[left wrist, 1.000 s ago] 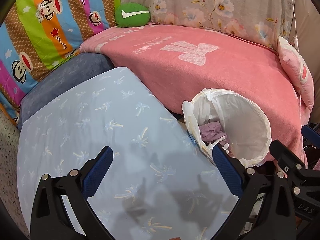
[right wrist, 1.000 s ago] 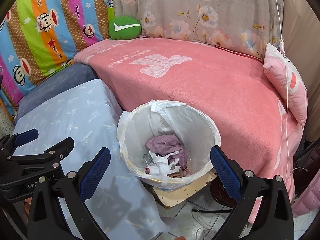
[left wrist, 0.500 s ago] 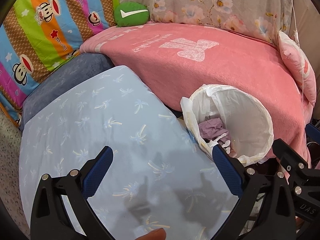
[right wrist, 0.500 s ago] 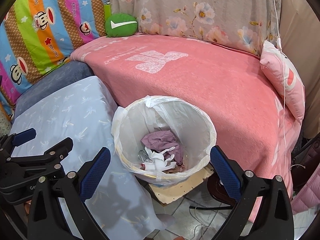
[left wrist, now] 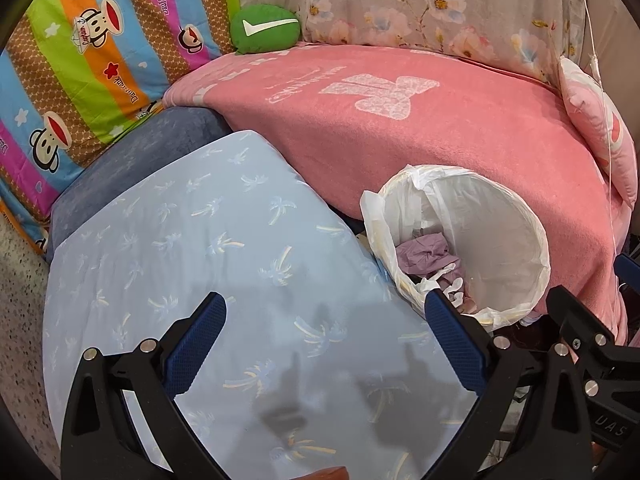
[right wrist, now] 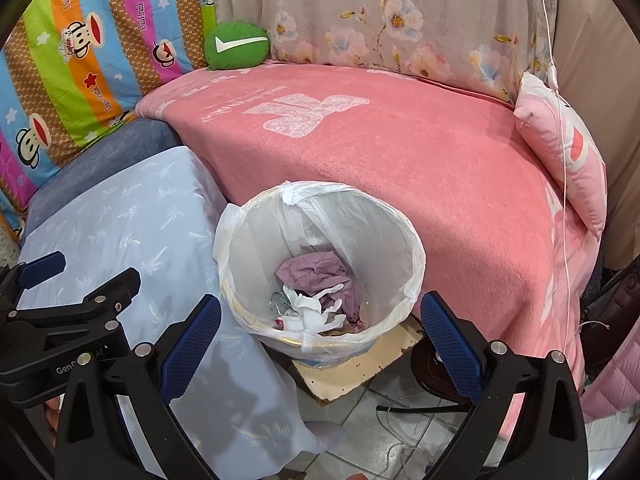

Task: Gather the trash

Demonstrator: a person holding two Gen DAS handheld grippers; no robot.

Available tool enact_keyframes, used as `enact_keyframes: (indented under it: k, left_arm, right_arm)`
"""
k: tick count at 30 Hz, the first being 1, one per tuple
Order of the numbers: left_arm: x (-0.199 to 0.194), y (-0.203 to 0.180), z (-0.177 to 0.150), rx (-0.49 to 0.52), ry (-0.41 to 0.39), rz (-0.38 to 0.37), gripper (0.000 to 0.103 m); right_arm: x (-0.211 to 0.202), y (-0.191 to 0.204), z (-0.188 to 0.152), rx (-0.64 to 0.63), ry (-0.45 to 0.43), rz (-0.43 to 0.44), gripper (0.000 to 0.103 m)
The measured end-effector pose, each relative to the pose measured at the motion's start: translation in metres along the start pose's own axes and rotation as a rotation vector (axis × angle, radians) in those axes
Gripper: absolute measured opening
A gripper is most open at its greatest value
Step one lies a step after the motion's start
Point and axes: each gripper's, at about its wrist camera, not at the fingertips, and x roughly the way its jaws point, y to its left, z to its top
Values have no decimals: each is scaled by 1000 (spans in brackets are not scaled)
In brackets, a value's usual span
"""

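A white bag-lined trash bin (right wrist: 384,224) stands on the floor between a light blue cushion and a pink blanket; it also shows in the left wrist view (left wrist: 504,216). Inside lie crumpled purple paper (right wrist: 316,276) and white scraps (right wrist: 308,308). My right gripper (right wrist: 320,336) is open and empty, just in front of the bin. My left gripper (left wrist: 326,340) is open and empty above the blue cushion (left wrist: 200,248), left of the bin. The right gripper's body (left wrist: 592,344) shows at the left view's right edge.
A pink blanket (right wrist: 400,148) covers the sofa behind the bin. A green round cushion (right wrist: 236,46), a striped monkey-print cover (right wrist: 80,52) and a pink pillow (right wrist: 568,152) lie around. Tiled floor with cables (right wrist: 400,424) and a cardboard piece (right wrist: 352,368) sit under the bin.
Both grippers have drifted slightly back and left; the bin sits a little lower and more central in the right view. Both stay open and empty.
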Motion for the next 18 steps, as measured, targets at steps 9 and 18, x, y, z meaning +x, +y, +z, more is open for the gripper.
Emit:
enact_keyframes:
  k: [9, 18]
  left_arm:
    - [0, -1, -2, -10, 5, 0, 96]
    - [-1, -3, -3, -15, 1, 1, 96]
  right_arm:
    - [0, -1, -2, 1, 1, -8, 97]
    - [-3, -1, -3, 4, -3, -12, 97]
